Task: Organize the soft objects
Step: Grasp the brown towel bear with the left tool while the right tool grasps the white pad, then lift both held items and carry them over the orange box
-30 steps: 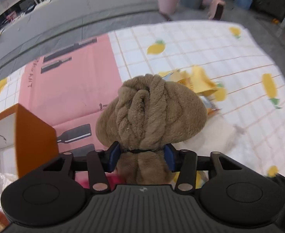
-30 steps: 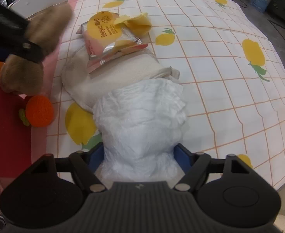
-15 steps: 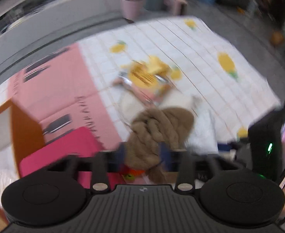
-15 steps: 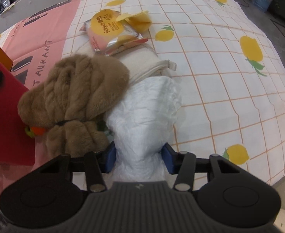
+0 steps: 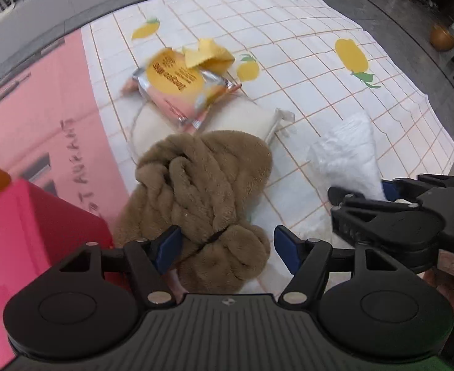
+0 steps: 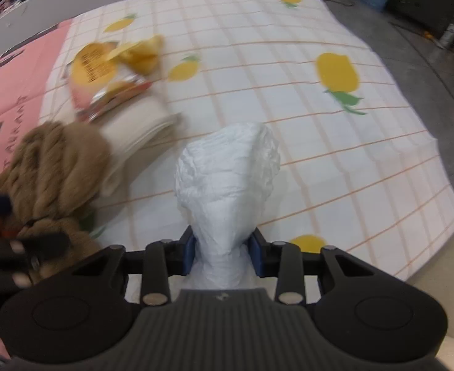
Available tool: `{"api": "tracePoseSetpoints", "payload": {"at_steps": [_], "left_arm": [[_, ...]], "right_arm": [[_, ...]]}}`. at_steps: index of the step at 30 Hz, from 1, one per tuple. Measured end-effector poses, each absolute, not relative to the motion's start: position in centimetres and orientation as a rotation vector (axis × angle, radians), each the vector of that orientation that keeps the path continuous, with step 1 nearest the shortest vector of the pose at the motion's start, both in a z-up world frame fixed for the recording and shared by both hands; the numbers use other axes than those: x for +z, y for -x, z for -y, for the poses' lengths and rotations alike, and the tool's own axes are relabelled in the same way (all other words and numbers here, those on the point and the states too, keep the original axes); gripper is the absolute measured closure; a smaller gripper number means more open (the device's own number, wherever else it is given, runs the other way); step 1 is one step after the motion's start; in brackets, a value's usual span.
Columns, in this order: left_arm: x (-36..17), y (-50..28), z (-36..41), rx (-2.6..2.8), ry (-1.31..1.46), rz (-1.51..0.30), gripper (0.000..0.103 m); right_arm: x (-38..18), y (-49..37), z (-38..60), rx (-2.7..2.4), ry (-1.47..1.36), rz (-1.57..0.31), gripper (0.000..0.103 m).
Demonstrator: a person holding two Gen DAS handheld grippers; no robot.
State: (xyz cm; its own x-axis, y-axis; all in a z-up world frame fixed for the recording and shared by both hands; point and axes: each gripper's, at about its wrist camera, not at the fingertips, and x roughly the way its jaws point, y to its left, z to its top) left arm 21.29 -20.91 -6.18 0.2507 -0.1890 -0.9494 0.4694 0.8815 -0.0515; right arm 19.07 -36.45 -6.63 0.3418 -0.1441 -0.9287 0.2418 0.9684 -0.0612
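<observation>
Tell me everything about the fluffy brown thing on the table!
The fluffy brown plush bundle looks like soft twisted fleece, cinched near one end by a thin black band. It lies on the lemon-print tablecloth, its far end leaning on a folded cream cloth and its side beside a pink box. The left tongs are opening around its banded end; the right pad stands clear, the left one sits close against the fleece.

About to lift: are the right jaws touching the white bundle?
Touching. The right wrist view shows the right gripper closing, both blue pads pressed against the pinched neck of the white bundle, with no gap on either side.
</observation>
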Motion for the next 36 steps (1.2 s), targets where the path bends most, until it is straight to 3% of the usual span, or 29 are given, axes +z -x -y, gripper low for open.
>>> {"api": "tracePoseSetpoints", "payload": {"at_steps": [10,12,14,19,27,36], "left_arm": [[-8.3,-22.9,22.8,-0.258,-0.314,-1.185,0.011],[-8.5,-22.7,23.0,-0.242,-0.321,-1.143,0.016],[-8.4,-22.3,22.8,-0.21,-0.337,-1.095,0.05],[-7.2,-21.1,21.9,-0.277,-0.373,-1.067,0.056],[-2.9,-17.6,20.3,-0.432,-0.293,-0.991,0.056],[-2.2,-16.3,19.8,-0.49,-0.26,-1.03,0.056]], "right_arm": [[-6.5,-18.7,36.3,-0.226,-0.123,-1.192,0.068],[-6.5,-18.7,36.3,-0.225,-0.122,-1.191,0.068],[-6.5,-18.6,36.3,-0.222,-0.123,-1.191,0.068],[-6.5,-18.6,36.2,-0.203,-0.13,-1.189,0.068],[-5.9,-18.3,36.0,-0.152,-0.155,-1.176,0.068],[-3.2,-15.6,35.7,-0.1,-0.211,-1.093,0.073]]}}
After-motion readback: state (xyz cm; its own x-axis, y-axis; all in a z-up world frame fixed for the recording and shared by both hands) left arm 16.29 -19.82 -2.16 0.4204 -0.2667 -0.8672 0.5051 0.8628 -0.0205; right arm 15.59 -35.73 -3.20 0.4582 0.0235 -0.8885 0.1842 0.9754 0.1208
